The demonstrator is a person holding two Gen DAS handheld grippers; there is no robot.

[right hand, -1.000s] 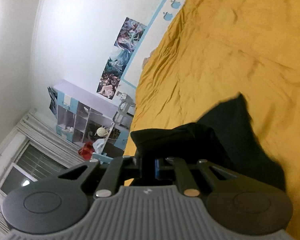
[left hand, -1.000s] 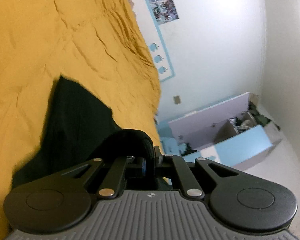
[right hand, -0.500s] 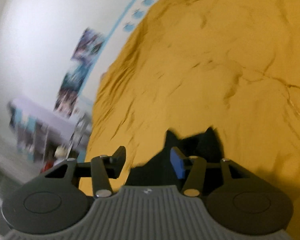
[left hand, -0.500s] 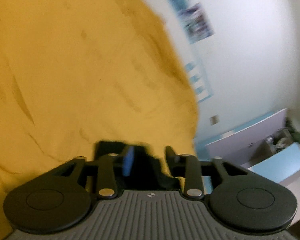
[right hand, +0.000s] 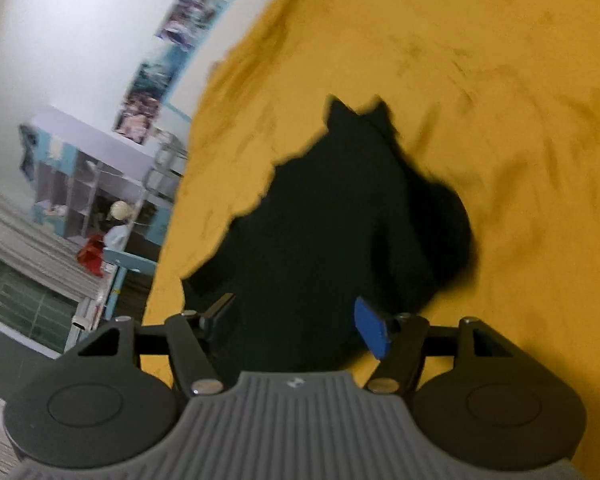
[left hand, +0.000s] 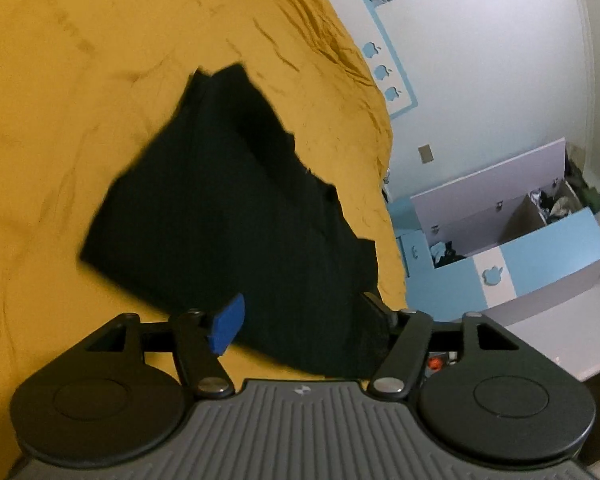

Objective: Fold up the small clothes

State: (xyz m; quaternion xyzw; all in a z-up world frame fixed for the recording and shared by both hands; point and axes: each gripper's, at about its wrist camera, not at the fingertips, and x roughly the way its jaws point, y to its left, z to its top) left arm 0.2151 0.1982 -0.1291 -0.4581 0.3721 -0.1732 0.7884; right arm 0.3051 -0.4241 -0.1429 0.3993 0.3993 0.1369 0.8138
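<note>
Mustard-yellow, wrinkled bedding (left hand: 80,128) fills the left of our left wrist view, and on it lies the dark, nearly black folded garment (left hand: 228,216), spread flat with an irregular, roughly triangular outline. Our left claw (left hand: 304,320) hovers at the garment's near edge with its jaws set wide apart; they have just been opening, and the cloth lies below and between them while neither the blue pad (left hand: 228,322) nor the opposite black finger presses on it. To the right of the bed we see a white wall with a pale blue strip of apple shapes (left hand: 382,68), and lower down a white and light blue storage unit (left hand: 540,248) with clutter inside.

In our right wrist view, a window with pale curtains (right hand: 16,292) sits at the far left, then a lilac and blue shelf unit (right hand: 80,176) and blurred posters (right hand: 180,20) on the wall. The yellow bedding (right hand: 480,80) takes up the right half. The same dark garment (right hand: 340,216) rests on it, ahead of our right claw (right hand: 296,322), whose jaws have also just been opening and now stand wide, gripping nothing; the cloth's near edge lies between the fingers without being pinched.
</note>
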